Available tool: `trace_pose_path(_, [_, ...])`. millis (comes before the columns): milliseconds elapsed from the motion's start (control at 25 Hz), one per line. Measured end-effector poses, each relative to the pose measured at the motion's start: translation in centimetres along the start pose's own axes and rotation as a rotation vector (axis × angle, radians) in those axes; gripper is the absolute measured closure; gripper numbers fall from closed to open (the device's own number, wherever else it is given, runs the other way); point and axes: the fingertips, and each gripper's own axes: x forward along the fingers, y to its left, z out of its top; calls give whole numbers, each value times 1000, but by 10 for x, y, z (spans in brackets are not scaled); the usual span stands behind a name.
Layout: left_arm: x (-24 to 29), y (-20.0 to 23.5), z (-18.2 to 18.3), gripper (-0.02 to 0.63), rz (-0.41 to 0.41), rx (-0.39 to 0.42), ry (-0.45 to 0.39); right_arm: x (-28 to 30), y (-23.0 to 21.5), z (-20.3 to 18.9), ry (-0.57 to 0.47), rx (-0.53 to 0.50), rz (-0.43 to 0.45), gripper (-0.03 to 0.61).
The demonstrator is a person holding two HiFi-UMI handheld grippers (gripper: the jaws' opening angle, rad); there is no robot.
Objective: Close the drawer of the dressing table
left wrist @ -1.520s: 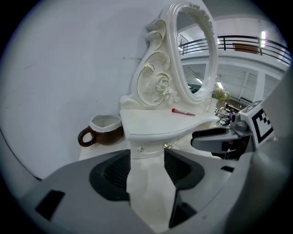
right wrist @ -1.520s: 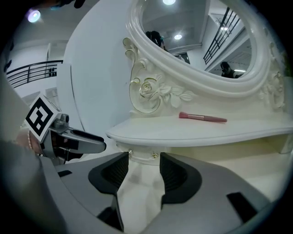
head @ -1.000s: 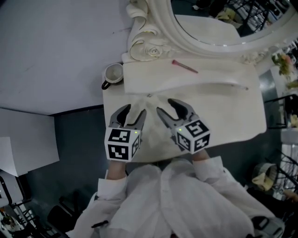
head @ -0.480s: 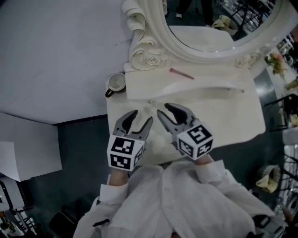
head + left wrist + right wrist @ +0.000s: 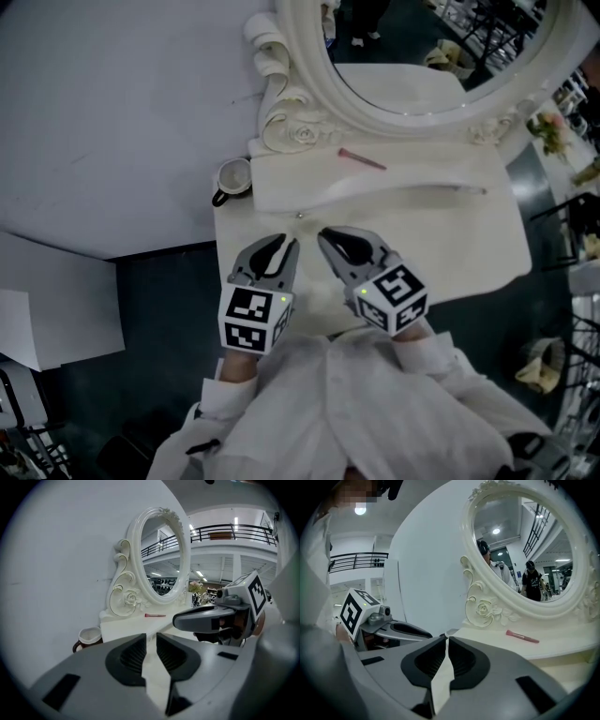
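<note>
On dressing table: cup, pink brush.

The dressing table looks smooth, glossy, cream-painted

Right gripper: jaws closing, tips almost met, only a thin wedge of gap left, nothing between them.
Left gripper: at the left, marker cube uppermost, jaws closing, nothing seen in them.
Dressing table top: pale, ahead of the jaws.
Pink brush: lying near the top's back edge, below the mirror.
Mirror: oval, in a white carved frame with a rose; people reflected.
</note>
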Motion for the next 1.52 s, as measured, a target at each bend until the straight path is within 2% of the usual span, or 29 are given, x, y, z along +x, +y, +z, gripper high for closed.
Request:
trace_pose_path(240, [3, -2, -6, 591, -5, -15, 24, -1, -1, -3, 17, 14, 3, 566])
trace_pose_path(720, [6, -11, -34, 598, -22, -27, 113, -2, 10, -24, 86, 19, 47, 571])
trace_pose_path(1520, [7, -16, -38, 603, -42, -18, 124, -2, 15, -28, 107, 14, 57, 572])
